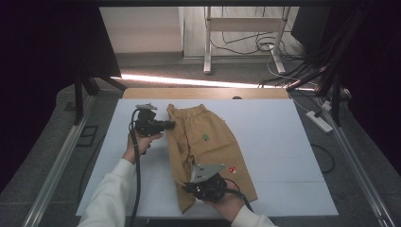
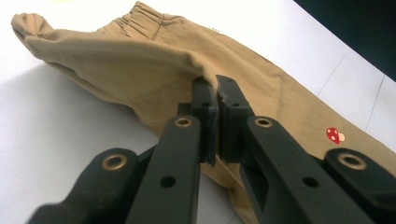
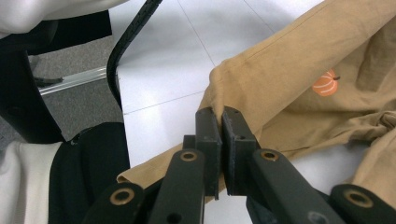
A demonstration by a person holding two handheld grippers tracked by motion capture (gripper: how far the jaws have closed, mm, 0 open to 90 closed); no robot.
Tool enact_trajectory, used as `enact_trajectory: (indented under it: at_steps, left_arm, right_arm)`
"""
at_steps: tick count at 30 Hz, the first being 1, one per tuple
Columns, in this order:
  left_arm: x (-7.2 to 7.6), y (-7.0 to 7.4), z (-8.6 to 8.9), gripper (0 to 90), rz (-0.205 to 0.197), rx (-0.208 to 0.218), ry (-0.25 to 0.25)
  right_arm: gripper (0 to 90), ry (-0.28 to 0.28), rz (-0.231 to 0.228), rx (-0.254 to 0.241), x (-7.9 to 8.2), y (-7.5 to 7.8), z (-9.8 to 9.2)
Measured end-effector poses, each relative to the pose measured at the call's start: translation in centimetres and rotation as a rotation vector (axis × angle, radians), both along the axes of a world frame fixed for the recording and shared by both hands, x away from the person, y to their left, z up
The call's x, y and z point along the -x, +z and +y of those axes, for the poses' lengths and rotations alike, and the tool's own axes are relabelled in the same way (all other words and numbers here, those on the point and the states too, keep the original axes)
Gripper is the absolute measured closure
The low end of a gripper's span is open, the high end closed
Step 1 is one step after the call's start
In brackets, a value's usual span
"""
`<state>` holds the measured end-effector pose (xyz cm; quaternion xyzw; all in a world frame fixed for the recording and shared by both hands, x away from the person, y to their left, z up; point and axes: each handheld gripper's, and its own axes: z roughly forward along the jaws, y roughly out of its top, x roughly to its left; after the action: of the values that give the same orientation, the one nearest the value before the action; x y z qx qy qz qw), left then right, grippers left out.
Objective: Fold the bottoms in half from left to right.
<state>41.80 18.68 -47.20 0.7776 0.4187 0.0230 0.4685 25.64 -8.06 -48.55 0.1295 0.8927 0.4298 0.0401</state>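
Tan trousers (image 1: 203, 142) lie flat on white table (image 1: 283, 142). Left gripper (image 2: 215, 95) clamped on waist-side edge, cloth lifted between jaws. Right gripper (image 3: 219, 122) clamped on leg hem just ahead

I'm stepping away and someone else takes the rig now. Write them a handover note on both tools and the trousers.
Left tool: shut on the tan trousers at the waist end, on the edge nearest the person's left; the cloth is bunched up there.
Right tool: shut on the trousers at the leg end, near the hem, on the same long edge.
Trousers: lying lengthwise on the white table, waistband far, hems near the person, mushroom print facing up.
Done: both ends of one long edge are gripped.
Left: probably lift that edge and fold or straighten the trousers; no fold is made yet.
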Motion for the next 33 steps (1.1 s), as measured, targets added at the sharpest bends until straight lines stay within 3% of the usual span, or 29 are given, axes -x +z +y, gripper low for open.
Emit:
enact_trajectory:
  at_steps: [33]
  left_arm:
    - [-0.3,0.4,-2.3,86.2,-0.024,0.020,-0.050]
  right_arm:
    - [86.3,-0.070,-0.006,-0.018,0.2,0.5,-3.6]
